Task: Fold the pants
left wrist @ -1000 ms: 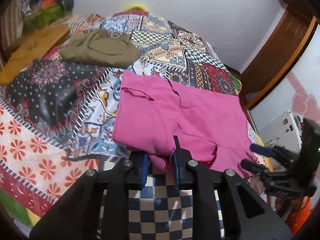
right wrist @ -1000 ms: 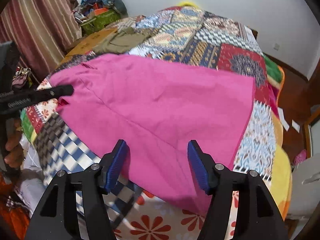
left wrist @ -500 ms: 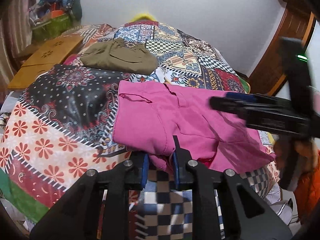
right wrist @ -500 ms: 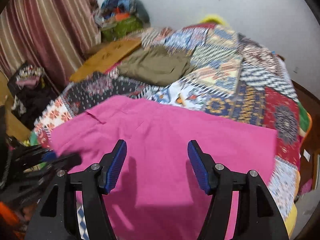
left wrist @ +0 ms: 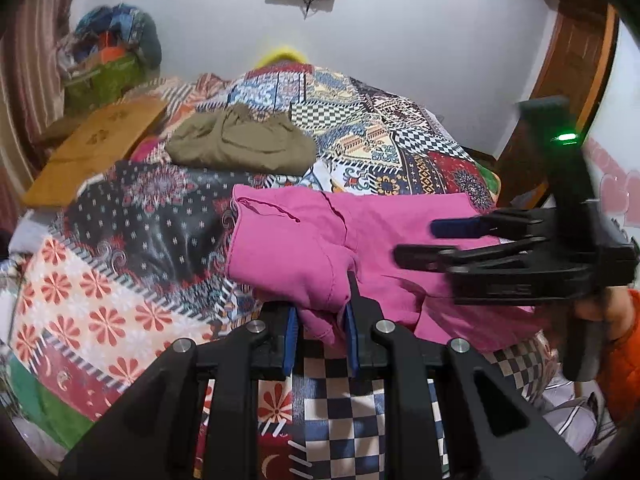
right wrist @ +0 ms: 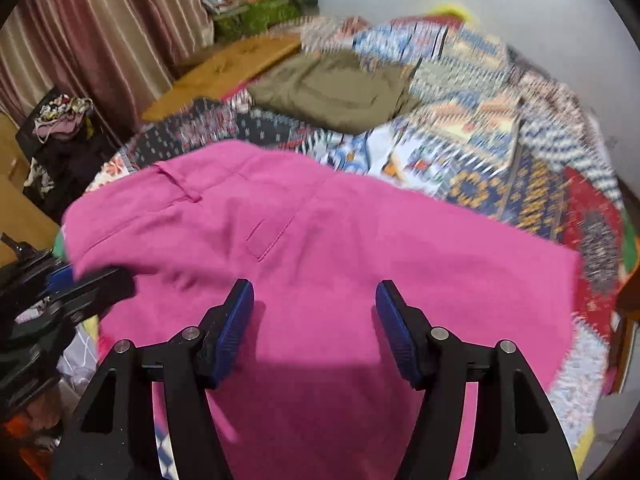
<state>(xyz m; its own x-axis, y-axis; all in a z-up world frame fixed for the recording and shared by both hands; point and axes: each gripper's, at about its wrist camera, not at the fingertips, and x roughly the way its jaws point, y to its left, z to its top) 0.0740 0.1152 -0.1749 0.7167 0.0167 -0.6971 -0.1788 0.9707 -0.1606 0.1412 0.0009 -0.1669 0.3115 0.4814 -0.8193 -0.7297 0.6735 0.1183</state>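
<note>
A bed under a patchwork bedspread point(left wrist: 132, 240) fills the room below a white wall, and the pink pants point(right wrist: 320, 248) lie spread on its near part; all positions below are given relative to them. Beyond the pants lies a folded olive garment point(left wrist: 244, 146), with a tan board point(left wrist: 96, 148) to the left of it, and farther back in the left corner a green container point(left wrist: 104, 78) holds a heap of mixed fabrics. The left gripper point(left wrist: 320, 330) is clenched on a bunched near edge of the pants, while the right gripper point(right wrist: 314, 316) hovers above their middle, its jaws apart and holding nothing.
</note>
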